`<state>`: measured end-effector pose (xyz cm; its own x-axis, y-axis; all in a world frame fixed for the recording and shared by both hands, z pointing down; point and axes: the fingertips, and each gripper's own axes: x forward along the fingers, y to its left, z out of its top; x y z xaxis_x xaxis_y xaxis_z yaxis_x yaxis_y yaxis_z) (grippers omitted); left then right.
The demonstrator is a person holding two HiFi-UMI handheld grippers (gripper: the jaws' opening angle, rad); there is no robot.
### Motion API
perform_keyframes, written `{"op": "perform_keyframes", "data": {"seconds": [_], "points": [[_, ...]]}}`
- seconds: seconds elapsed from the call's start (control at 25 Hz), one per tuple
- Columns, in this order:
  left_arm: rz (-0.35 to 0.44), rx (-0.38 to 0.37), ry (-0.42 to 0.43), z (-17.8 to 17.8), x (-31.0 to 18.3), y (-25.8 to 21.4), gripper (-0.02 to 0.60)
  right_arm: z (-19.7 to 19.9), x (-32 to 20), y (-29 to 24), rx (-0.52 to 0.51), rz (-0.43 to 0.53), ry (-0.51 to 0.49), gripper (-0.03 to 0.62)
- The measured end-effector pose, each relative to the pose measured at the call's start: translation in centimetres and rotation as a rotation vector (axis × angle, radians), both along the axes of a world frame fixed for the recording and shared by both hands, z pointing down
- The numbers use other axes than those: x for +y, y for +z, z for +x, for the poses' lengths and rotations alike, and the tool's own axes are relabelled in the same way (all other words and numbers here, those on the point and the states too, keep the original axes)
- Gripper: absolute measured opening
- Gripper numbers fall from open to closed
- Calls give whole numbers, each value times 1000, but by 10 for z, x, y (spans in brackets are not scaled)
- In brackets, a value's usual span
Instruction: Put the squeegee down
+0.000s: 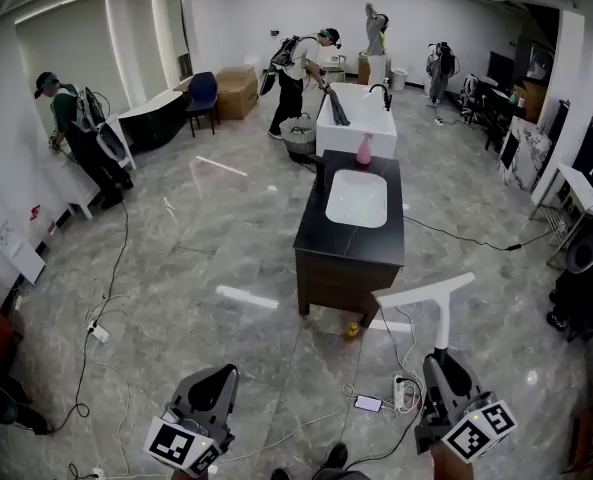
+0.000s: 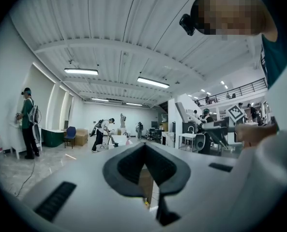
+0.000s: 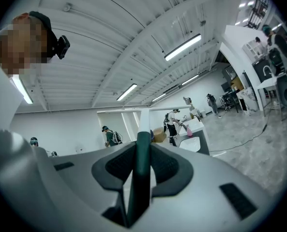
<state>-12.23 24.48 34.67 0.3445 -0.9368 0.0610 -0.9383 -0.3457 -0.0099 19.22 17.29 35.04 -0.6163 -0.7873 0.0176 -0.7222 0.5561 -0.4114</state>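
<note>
In the head view the squeegee (image 1: 441,313) stands upright at the lower right, its white blade (image 1: 424,293) tilted across the top of a white shaft. My right gripper (image 1: 444,360) is shut on its handle. The right gripper view shows the dark green handle (image 3: 139,173) pinched between the jaws, with the white shaft and blade (image 3: 148,109) rising beyond them. My left gripper (image 1: 214,380) hangs at the lower left, pads together and holding nothing. Its tips (image 2: 144,146) meet in the left gripper view. Both grippers point level over the floor.
A dark vanity cabinet (image 1: 321,236) with a white basin (image 1: 357,198) and a pink bottle (image 1: 364,149) stands ahead. Behind it is a white sink unit (image 1: 354,108). Cables, a power strip (image 1: 401,393) and a phone (image 1: 368,403) lie on the floor. People work at the left (image 1: 76,138) and rear (image 1: 301,68).
</note>
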Motion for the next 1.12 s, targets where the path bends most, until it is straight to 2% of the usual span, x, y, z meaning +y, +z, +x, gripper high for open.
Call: {"op": "perform_keyframes", "data": {"seconds": [0.36, 0.6, 0.72, 0.88, 1.12], "points": [[17, -5, -40, 38, -40, -10, 5, 29, -56, 10, -36, -9, -50, 95], [8, -33, -33, 56, -59, -11, 5, 46, -72, 15, -57, -13, -54, 95], [7, -38, -36, 61, -65, -11, 5, 52, -78, 17, -60, -11, -49, 95], [-9, -11, -22, 68, -76, -10, 5, 55, -85, 25, -65, -26, -39, 95], [-19, 11, 18, 54, -119, 5, 5, 52, -111, 28, -43, -33, -2, 95]]}}
